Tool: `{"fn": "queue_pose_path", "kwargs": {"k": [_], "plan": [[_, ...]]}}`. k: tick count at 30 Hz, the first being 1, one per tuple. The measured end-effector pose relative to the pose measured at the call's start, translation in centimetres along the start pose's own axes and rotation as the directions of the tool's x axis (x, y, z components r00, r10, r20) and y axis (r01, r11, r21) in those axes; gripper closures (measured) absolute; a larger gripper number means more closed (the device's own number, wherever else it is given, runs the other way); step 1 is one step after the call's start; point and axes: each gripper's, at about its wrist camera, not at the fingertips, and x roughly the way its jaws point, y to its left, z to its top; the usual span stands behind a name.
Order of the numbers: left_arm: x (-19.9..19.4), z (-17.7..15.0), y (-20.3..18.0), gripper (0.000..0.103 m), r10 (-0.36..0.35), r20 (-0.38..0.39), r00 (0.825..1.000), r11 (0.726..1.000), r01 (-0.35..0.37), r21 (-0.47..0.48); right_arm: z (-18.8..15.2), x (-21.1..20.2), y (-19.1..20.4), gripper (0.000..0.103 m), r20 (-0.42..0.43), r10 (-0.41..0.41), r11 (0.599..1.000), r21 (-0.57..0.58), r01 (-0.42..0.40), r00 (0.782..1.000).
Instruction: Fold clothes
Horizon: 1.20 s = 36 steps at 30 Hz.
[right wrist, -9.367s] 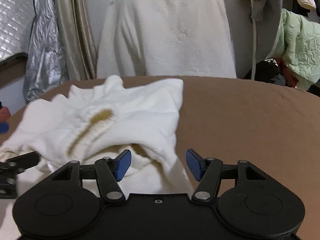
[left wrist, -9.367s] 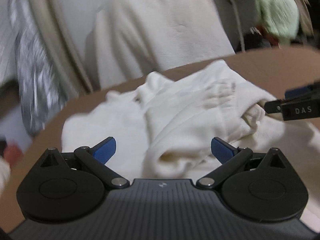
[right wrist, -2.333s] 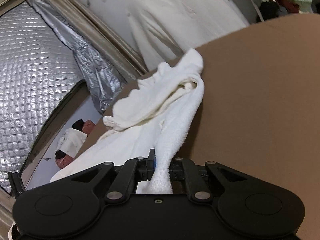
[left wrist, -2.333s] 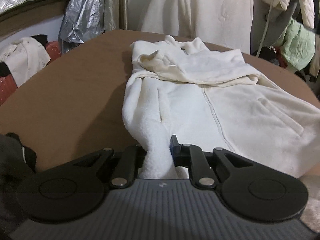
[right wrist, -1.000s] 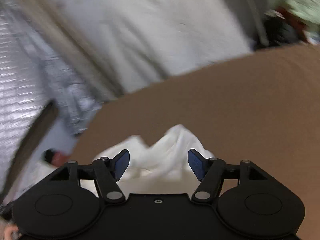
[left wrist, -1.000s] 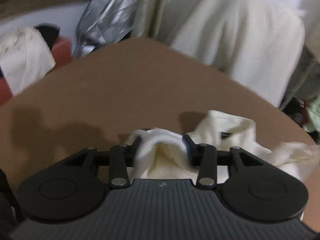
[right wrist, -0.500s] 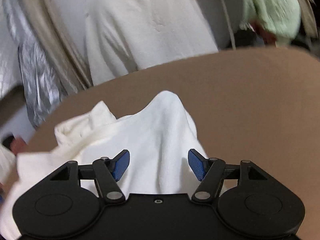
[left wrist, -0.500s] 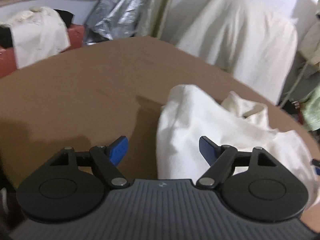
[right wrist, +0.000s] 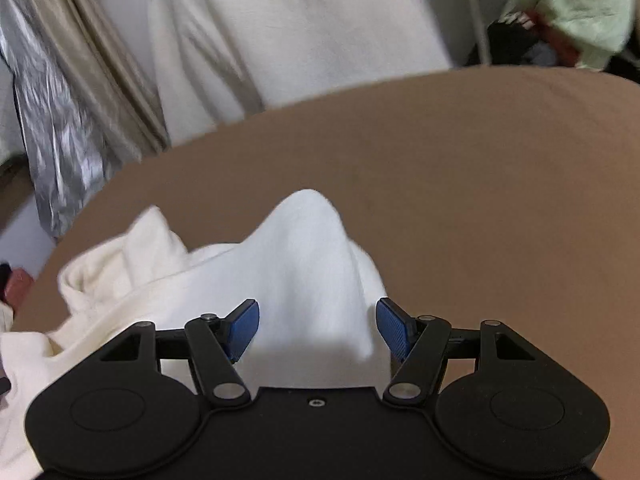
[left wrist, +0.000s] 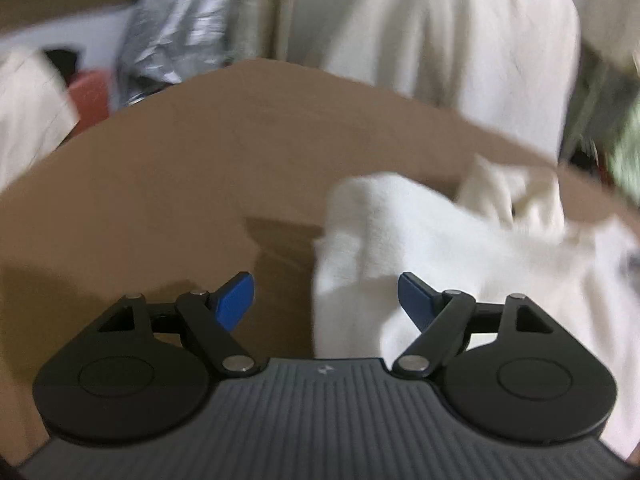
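Note:
A cream fleece jacket (left wrist: 440, 248) lies folded on the brown table (left wrist: 200, 184). In the left wrist view its folded edge sits to the right, and my left gripper (left wrist: 326, 296) is open and empty just above its near left corner. In the right wrist view the jacket (right wrist: 304, 264) forms a raised peak ahead, with its collar part (right wrist: 132, 248) to the left. My right gripper (right wrist: 318, 328) is open and empty, its blue pads (right wrist: 240, 330) on either side of the fabric without touching it.
A white garment (right wrist: 280, 36) hangs behind the table's far edge. Silver foil sheeting (right wrist: 52, 128) and a beige curtain hang at the left. A pale green quilted garment (right wrist: 576, 4) hangs at the back right. Cream and red items (left wrist: 36, 100) lie off the table's left side.
Both grippers have let go of the jacket's hem after carrying it forward onto the collar end. Since half a second ago both have stayed open and the left view has shifted slightly left.

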Motion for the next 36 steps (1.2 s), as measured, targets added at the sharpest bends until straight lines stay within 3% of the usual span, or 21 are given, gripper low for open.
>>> {"fn": "queue_pose_path", "kwargs": {"k": [2, 3, 4, 5, 6, 7, 9, 10, 12, 16, 18, 20, 22, 24, 26, 28, 29, 31, 34, 35, 36], "plan": [[1.9, -0.4, -2.1, 0.027, 0.061, 0.001, 0.998, 0.993, -0.061, 0.102, 1.0, 1.7, -0.2, 0.033, -0.039, 0.019, 0.998, -0.062, -0.022, 0.999], [2.8, -0.7, -3.2, 0.039, 0.095, 0.006, 0.995, 0.984, -0.094, 0.153, 1.0, 2.2, 0.2, 0.033, -0.044, 0.042, 0.992, -0.121, -0.047, 0.998], [3.6, -1.1, -4.3, 0.061, 0.108, 0.005, 0.994, 0.975, -0.107, 0.195, 0.7, 2.3, 0.9, 0.038, -0.043, 0.056, 0.978, -0.197, -0.063, 0.997], [3.9, -1.6, -5.4, 0.070, 0.111, 0.027, 0.993, 0.968, -0.114, 0.222, 0.4, 2.2, 1.5, 0.049, -0.031, 0.071, 0.962, -0.260, -0.077, 0.997], [3.7, -1.7, -6.6, 0.077, 0.157, 0.067, 0.985, 0.948, -0.170, 0.270, 0.1, 1.4, 2.0, 0.077, 0.004, 0.087, 0.950, -0.302, -0.082, 0.996], [3.4, -1.7, -7.9, 0.095, 0.211, 0.113, 0.971, 0.917, -0.237, 0.320, -0.2, 0.6, 2.5, 0.081, 0.039, 0.105, 0.936, -0.342, -0.086, 0.994], [1.8, -1.2, -9.7, 0.095, 0.304, 0.250, 0.919, 0.854, -0.379, 0.355, -0.6, -1.0, 3.3, 0.083, 0.107, 0.142, 0.907, -0.413, -0.086, 0.984], [0.6, -0.5, -10.0, 0.095, 0.323, 0.306, 0.896, 0.851, -0.416, 0.319, -0.3, -1.9, 3.6, 0.084, 0.141, 0.153, 0.903, -0.422, -0.080, 0.978], [-1.4, 1.1, -9.6, 0.095, 0.337, 0.361, 0.869, 0.876, -0.431, 0.218, 0.2, -3.6, 4.2, 0.084, 0.208, 0.175, 0.895, -0.440, -0.068, 0.962], [2.4, 1.1, -9.3, 0.092, 0.421, 0.249, 0.872, 0.838, -0.480, 0.261, 1.7, -4.2, 5.2, 0.085, 0.305, 0.149, 0.895, -0.446, 0.003, 0.941], [4.5, 1.0, -9.2, 0.087, 0.464, 0.188, 0.865, 0.815, -0.501, 0.291, 2.6, -2.4, 5.4, 0.084, 0.300, 0.091, 0.907, -0.419, 0.046, 0.949], [6.6, 0.9, -9.1, 0.077, 0.507, 0.127, 0.853, 0.792, -0.518, 0.323, 2.9, 0.3, 5.8, 0.070, 0.232, -0.054, 0.890, -0.430, 0.153, 0.971], [8.7, 0.9, -9.0, 0.078, 0.548, 0.067, 0.834, 0.768, -0.533, 0.356, 2.9, 3.0, 6.3, 0.051, 0.152, -0.227, 0.849, -0.452, 0.272, 0.962], [7.9, -0.1, -9.0, 0.074, 0.574, 0.101, 0.812, 0.732, -0.565, 0.381, 2.3, 3.4, 6.7, 0.047, 0.135, -0.336, 0.817, -0.450, 0.360, 0.932], [6.8, -1.1, -9.0, 0.061, 0.596, 0.147, 0.789, 0.692, -0.598, 0.403, 1.6, 1.7, 7.0, 0.046, 0.154, -0.345, 0.825, -0.422, 0.377, 0.926], [4.9, -1.1, -9.3, 0.040, 0.637, 0.164, 0.754, 0.654, -0.640, 0.403, 0.0, 0.4, 6.7, 0.038, 0.152, -0.312, 0.851, -0.394, 0.347, 0.938], [3.9, -1.0, -9.5, 0.040, 0.657, 0.162, 0.736, 0.640, -0.658, 0.397, -0.8, -0.2, 6.5, 0.036, 0.152, -0.295, 0.864, -0.379, 0.331, 0.943], [1.3, -0.5, -10.4, 0.040, 0.631, 0.155, 0.760, 0.683, -0.639, 0.353, -2.4, -1.5, 6.2, 0.035, 0.152, -0.261, 0.888, -0.351, 0.299, 0.953], [-2.6, -1.5, -12.7, 0.037, 0.473, 0.132, 0.871, 0.818, -0.490, 0.300, -4.9, -3.4, 5.8, 0.033, 0.153, -0.209, 0.919, -0.307, 0.248, 0.966], [-3.7, -2.0, -13.5, 0.036, 0.415, 0.122, 0.901, 0.854, -0.433, 0.290, -5.7, -4.0, 5.6, 0.033, 0.154, -0.192, 0.928, -0.292, 0.230, 0.969], [-4.3, -2.9, -14.2, 0.036, 0.393, 0.098, 0.914, 0.866, -0.404, 0.295, -6.5, -4.7, 5.4, 0.035, 0.156, -0.175, 0.937, -0.277, 0.213, 0.972]]}}
